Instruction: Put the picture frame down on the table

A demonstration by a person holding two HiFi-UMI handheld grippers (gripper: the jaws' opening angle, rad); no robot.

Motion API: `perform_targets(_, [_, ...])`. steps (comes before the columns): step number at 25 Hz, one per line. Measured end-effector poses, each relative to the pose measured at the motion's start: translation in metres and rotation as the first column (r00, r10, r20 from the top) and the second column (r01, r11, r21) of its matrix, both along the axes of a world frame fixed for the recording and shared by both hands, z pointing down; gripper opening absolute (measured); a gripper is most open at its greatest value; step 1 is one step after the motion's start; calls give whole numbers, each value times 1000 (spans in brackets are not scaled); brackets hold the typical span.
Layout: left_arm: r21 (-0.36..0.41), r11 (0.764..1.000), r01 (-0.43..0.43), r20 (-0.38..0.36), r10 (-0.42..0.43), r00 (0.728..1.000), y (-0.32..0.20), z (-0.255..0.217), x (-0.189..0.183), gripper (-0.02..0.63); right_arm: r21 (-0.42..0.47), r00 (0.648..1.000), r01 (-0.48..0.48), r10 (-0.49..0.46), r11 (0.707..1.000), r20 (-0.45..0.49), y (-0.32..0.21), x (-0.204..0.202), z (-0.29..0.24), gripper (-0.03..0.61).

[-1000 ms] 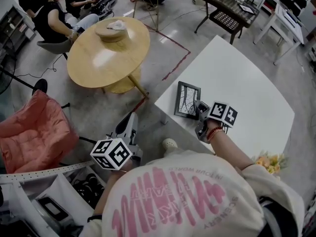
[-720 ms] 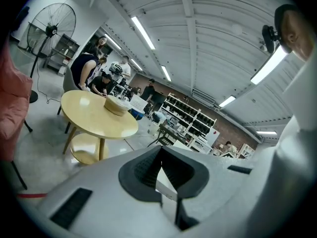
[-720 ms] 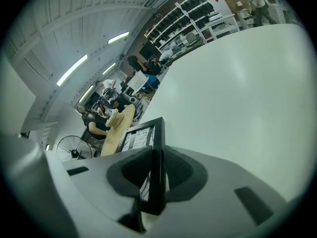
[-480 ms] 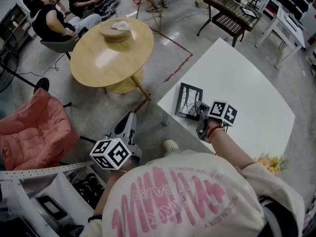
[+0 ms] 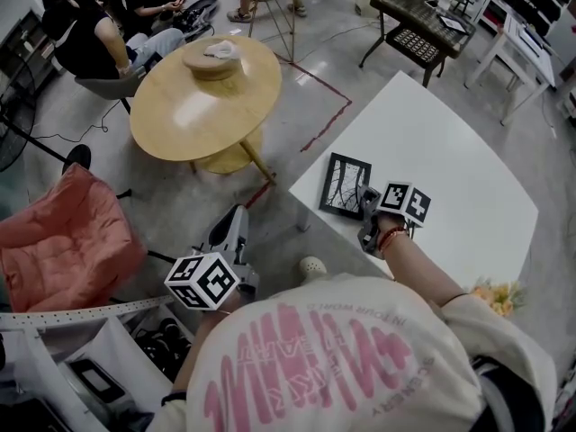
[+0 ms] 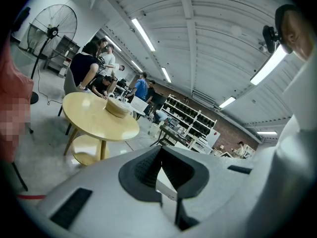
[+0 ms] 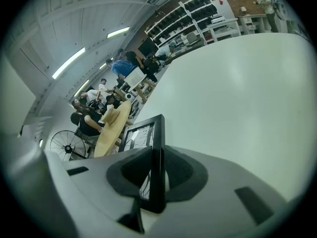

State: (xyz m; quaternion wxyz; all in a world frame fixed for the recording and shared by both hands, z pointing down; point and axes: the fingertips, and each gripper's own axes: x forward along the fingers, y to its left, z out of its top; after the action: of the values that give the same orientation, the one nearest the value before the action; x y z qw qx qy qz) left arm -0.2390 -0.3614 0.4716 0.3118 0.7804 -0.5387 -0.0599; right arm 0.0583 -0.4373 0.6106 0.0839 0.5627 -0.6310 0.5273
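The black picture frame holds a pale line drawing and stands tilted near the white table's left corner. My right gripper is shut on the frame's near edge. In the right gripper view the frame runs edge-on between the pads, with the white table beyond it. Whether its lower edge touches the table I cannot tell. My left gripper hangs over the floor left of the table, shut on nothing. In its own view the left gripper points toward the round table.
A round wooden table with a shallow bowl stands to the left on the floor. A red cushioned seat is at lower left. People sit at the upper left. A dark bench stands behind the table, and flowers lie at its near right edge.
The frame and right gripper have barely shifted on the table corner; the grip has stayed shut. The left gripper has kept its place.
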Motion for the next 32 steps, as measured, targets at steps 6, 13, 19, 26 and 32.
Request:
perform_targets(6, [4,1000,-1,5,1,1000,-1,-4,-4,3,-2,1000,-2,1,1000,-24,0,-1,-2,84])
perform_targets(13, [28,1000,2,21,-3,1000,-4,-13,-10,3,3,999,-4,4,1000,-32,-1,0,-1,86])
perform_targets(19, [42,999,-6,31,5,1000,-1,-17,-15,3,-5,1000,-17,17,1000,-9,0,0,0,97])
perform_targets(26, [69,997,-16,47,13,999,8,-28,-24,3,-24,1000,-14,14,1000,9,4,-1,0,89])
perform_targets(32, [75,996,-42,51,38,998,19,-30,-26,3,-7,998,-32,32,999,-48,13,0,-8,122])
